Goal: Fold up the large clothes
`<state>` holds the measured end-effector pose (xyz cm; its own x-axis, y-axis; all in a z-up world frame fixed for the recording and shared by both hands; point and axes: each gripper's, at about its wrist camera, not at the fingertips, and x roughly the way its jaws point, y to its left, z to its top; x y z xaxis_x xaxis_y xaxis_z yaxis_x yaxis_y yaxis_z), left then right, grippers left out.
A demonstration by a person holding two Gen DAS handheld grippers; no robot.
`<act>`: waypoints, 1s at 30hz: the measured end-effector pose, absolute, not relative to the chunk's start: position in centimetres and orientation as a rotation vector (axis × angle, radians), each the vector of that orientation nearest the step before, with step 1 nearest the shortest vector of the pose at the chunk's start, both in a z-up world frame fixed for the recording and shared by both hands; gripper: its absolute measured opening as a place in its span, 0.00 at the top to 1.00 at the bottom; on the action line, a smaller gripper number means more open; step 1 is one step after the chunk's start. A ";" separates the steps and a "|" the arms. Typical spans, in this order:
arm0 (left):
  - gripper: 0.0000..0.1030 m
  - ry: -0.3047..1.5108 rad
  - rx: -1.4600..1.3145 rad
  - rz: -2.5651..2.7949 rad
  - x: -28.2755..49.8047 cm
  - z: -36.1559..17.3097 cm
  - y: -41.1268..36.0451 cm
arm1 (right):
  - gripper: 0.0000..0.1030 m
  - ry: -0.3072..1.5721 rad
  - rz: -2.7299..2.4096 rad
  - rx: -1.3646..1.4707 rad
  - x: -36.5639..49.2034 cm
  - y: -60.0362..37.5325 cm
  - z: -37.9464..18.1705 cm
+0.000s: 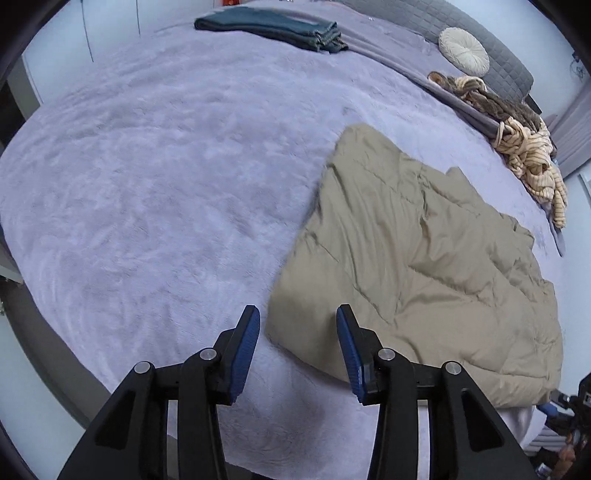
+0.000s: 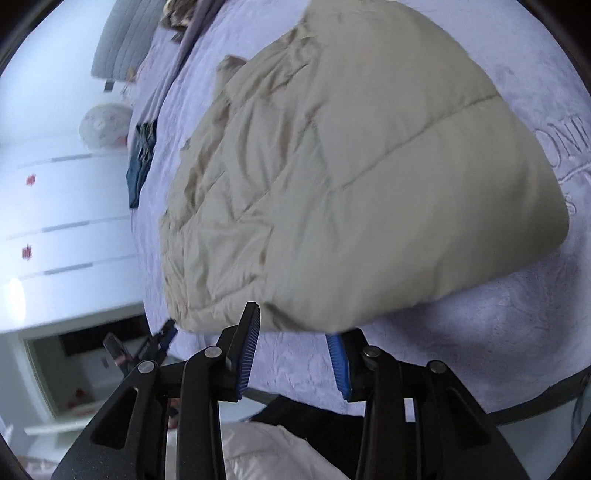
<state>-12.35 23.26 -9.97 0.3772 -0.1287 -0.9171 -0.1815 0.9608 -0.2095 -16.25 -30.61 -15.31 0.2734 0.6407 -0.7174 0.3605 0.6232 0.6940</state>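
Observation:
A beige quilted puffer jacket [image 1: 417,258] lies folded over on the lavender bed cover [image 1: 166,184], to the right in the left wrist view. My left gripper [image 1: 298,325] is open and empty, just above the jacket's near left corner. In the right wrist view the jacket [image 2: 351,177] fills the middle. My right gripper [image 2: 293,326] is open at the jacket's near edge, its right fingertip hidden under the fabric edge. The jaws hold nothing.
Folded dark teal clothes [image 1: 273,27] lie at the far side of the bed. A round cream cushion [image 1: 463,51] and a heap of striped and patterned clothes [image 1: 517,140] lie along the right edge. White drawers [image 2: 62,221] stand left of the bed.

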 end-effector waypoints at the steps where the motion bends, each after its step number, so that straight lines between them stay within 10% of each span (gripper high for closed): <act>1: 0.56 1.171 -0.306 0.037 -12.1 -9.5 23.5 | 0.63 1.343 0.295 0.919 -16.2 -30.0 -14.8; 9: 0.56 1.324 -0.202 0.020 -8.9 -14.6 19.6 | 0.64 1.281 0.188 0.753 -14.4 -30.0 -13.3; 12: 0.39 1.356 -0.230 0.060 -9.1 -15.9 20.2 | 0.67 1.299 0.051 0.741 -14.6 -31.4 -14.8; 25: 0.38 1.328 -0.185 0.046 -11.1 -9.8 17.1 | 0.60 1.300 0.057 0.754 -14.8 -31.2 -15.1; 27: 0.05 1.317 -0.183 0.037 -11.9 -9.1 16.2 | 0.59 1.297 0.087 0.748 -14.7 -30.7 -14.7; 30: 0.00 1.273 -0.168 0.025 -12.6 -7.9 15.4 | 0.56 1.293 0.119 0.719 -14.4 -29.6 -14.1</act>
